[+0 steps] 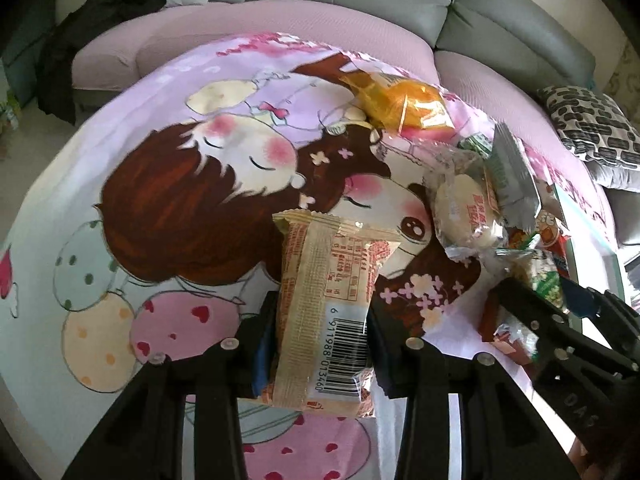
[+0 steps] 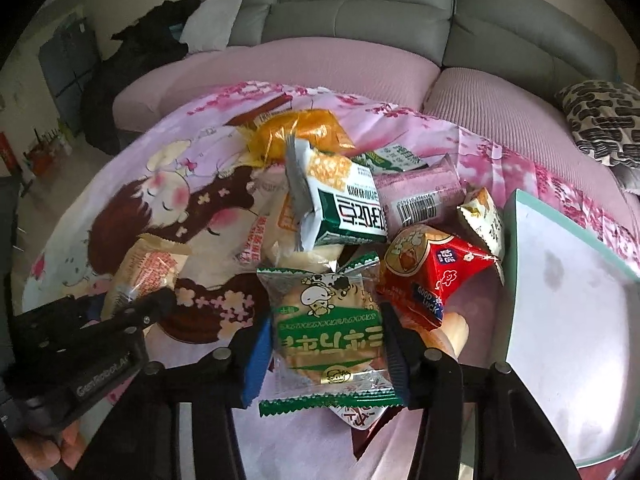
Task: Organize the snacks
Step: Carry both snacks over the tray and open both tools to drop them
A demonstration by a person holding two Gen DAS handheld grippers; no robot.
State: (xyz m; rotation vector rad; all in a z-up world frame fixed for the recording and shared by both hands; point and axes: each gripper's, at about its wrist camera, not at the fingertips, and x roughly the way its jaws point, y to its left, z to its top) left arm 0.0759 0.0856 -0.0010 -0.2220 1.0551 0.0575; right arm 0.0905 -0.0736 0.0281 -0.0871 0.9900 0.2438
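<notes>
Grey sofa cushions (image 2: pixel 360 16) formed the background, and in front of them a pink cartoon-printed cloth (image 1: pixel 168 184) covered the work surface on which the snacks lay. At the right edge of that cloth sat a teal-rimmed box (image 2: pixel 516 280), empty as far as could be seen. In the left wrist view the left gripper (image 1: pixel 320 320) was clamped across the middle of a beige barcode packet (image 1: pixel 320 308), which stood clear of the heap. In the right wrist view the right gripper (image 2: pixel 324 344) had its blue-padded jaws pressed against both sides of a green cow-print bun packet (image 2: pixel 324 320) at the near edge of the heap, beside a red packet (image 2: pixel 436 276) and below a green-and-white packet (image 2: pixel 340 204). Both held items were judged light, soft and crushable inside slick, crinkly film. A grip across the filled middle was judged sounder than one on the serrated end seals, and only modest pressure appeared warranted.
</notes>
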